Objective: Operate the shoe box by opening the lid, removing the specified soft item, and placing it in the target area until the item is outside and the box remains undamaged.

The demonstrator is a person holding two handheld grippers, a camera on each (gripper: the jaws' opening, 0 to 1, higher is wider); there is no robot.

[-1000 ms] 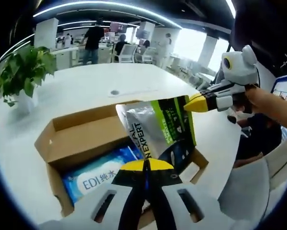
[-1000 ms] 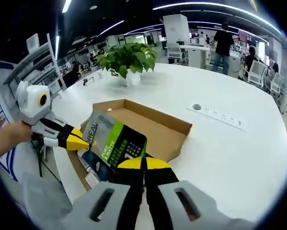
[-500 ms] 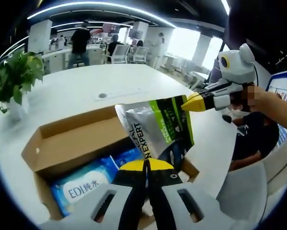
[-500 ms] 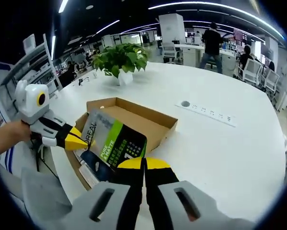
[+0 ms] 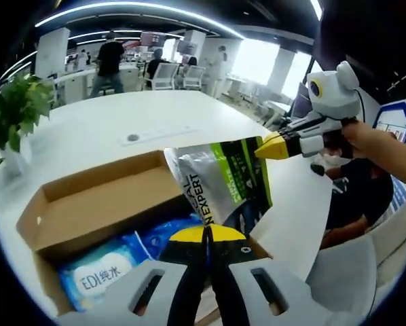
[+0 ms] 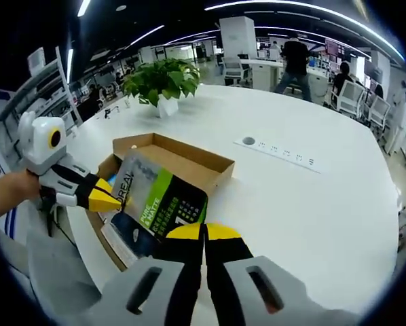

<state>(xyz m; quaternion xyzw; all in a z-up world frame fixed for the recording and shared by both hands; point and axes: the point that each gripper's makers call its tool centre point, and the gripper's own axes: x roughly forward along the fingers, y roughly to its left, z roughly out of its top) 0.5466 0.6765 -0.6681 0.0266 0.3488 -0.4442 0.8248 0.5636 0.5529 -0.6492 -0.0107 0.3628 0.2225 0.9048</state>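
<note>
Silver-and-green soft foil pouch (image 5: 225, 185) hangs above the open brown cardboard shoe box (image 5: 87, 204), pinched at opposite edges by my left gripper (image 5: 206, 234) and right gripper (image 6: 204, 234), both clamped on it. I judge uneven pulling could tear it, or drop it back onto the blue wipes pack (image 5: 101, 272).

The pouch (image 5: 220, 185) reads "EXPERT" in large white letters, with part of a line above it ending in "AL"; in the right gripper view the pouch (image 6: 159, 207) shows "L'OREAL" along its grey edge, its green-panel text too small to read; the blue pack (image 5: 104, 275) in the box reads "EDI" and "纯水".
</note>
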